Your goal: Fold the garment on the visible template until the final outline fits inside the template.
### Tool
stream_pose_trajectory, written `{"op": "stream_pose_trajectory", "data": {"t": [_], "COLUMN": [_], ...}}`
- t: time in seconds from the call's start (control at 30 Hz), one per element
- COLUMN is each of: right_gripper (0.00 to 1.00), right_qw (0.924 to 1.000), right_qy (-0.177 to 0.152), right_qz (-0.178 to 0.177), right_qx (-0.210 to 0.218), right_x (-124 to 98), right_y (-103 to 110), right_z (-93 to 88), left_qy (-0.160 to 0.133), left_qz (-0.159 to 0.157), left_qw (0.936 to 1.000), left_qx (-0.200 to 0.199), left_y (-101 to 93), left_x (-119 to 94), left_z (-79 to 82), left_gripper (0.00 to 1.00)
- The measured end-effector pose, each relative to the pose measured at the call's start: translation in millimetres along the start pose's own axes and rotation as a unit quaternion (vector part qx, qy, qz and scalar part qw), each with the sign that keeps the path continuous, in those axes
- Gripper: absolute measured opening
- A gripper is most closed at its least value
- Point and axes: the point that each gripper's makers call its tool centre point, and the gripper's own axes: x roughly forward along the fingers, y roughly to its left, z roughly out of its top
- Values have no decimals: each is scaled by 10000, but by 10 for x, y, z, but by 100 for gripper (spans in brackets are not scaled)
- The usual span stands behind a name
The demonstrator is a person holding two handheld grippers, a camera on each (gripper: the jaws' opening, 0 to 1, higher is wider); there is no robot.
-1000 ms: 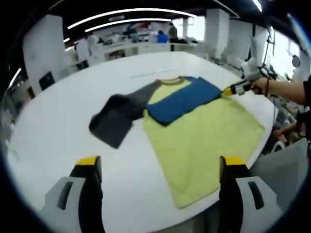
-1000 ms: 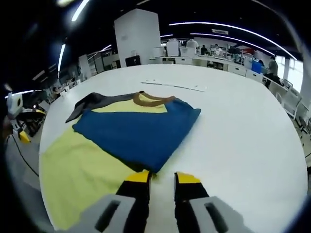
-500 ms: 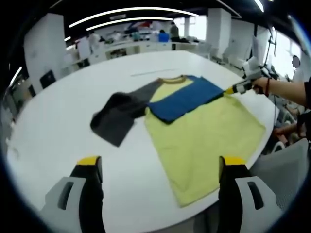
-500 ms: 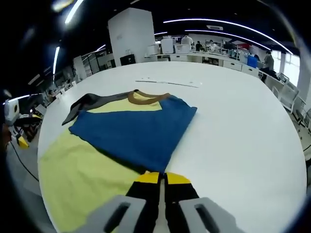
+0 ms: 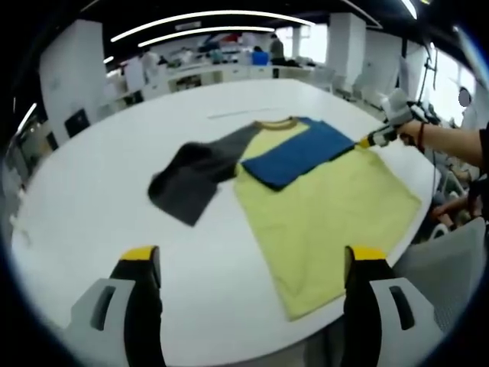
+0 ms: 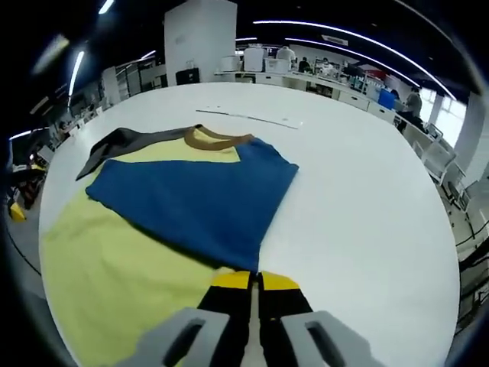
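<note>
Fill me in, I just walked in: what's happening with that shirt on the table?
A person is folding a yellow shirt on a round white table with two handheld grippers. The right gripper is shut at the shirt's edge, where the blue sleeve lies folded over the body. The left gripper hangs open above the table, and the grey sleeve is spread out.

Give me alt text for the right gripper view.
The right gripper, jaws closed at the edge of a yellow T-shirt, points across a white table. The blue sleeve lies folded over the shirt's chest, and a grey sleeve stretches beyond.
</note>
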Motion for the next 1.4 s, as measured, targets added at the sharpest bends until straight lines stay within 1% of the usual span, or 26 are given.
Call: {"op": "stream_pose_trajectory", "data": {"t": [0.13, 0.3, 0.43, 0.63, 0.77, 0.9, 1.0, 1.13, 1.17, 1.23, 1.3, 1.33, 1.37, 1.4], "right_gripper": [0, 0, 0, 0, 0, 0, 0, 0, 0, 0, 0, 0, 0, 0], "right_qw": [9998, 9999, 9997, 9993, 9992, 9989, 9994, 9993, 9993, 9994, 9996, 9996, 9993, 9990], "right_qy": [63, 69, 103, 121, 115, 126, 103, 129, 140, 139, 120, 102, 55, 15], "right_qz": [-81, -74, -126, -219, -292, -334, -300, -326, -331, -303, -266, -242, -184, -127], "right_qx": [-157, -123, -191, -262, -254, -293, -128, -135, -124, -72, -13, 106, 329, 419], "right_x": [-2, 8, 0, -6, -7, -15, -18, -20, -22, -22, -18, -18, -14, -11], "right_y": [-36, -109, -161, -266, -363, -430, -453, -471, -477, -481, -490, -486, -474, -468], "right_z": [0, -5, -21, -34, -43, -51, -56, -62, -65, -67, -68, -69, -67, -61], "left_qy": [18, 6, 31, 29, 23, 44, 12, -32, -66, -170, -211, -210, -199, -184], "left_qz": [23, 41, 62, 70, 62, 70, 64, 61, 57, 58, 67, 74, 87, 93], "left_qw": [10000, 10000, 9999, 9999, 9999, 9996, 9995, 9998, 9999, 9998, 9997, 9997, 9997, 9997], "left_qx": [1, 16, 76, 126, 153, 281, 305, 169, 130, 112, 118, 115, 110, 107], "left_y": [21, 51, 76, 103, 112, 125, 141, 188, 202, 212, 212, 216, 226, 229], "left_x": [4, 28, 62, 113, 171, 236, 278, 343, 357, 377, 387, 396, 415, 425], "left_z": [-4, 17, 32, 68, 84, 110, 145, 184, 200, 241, 263, 266, 264, 260], "left_gripper": [96, 96, 95, 93, 89, 88, 86, 81, 79, 79, 79, 78, 78, 78]}}
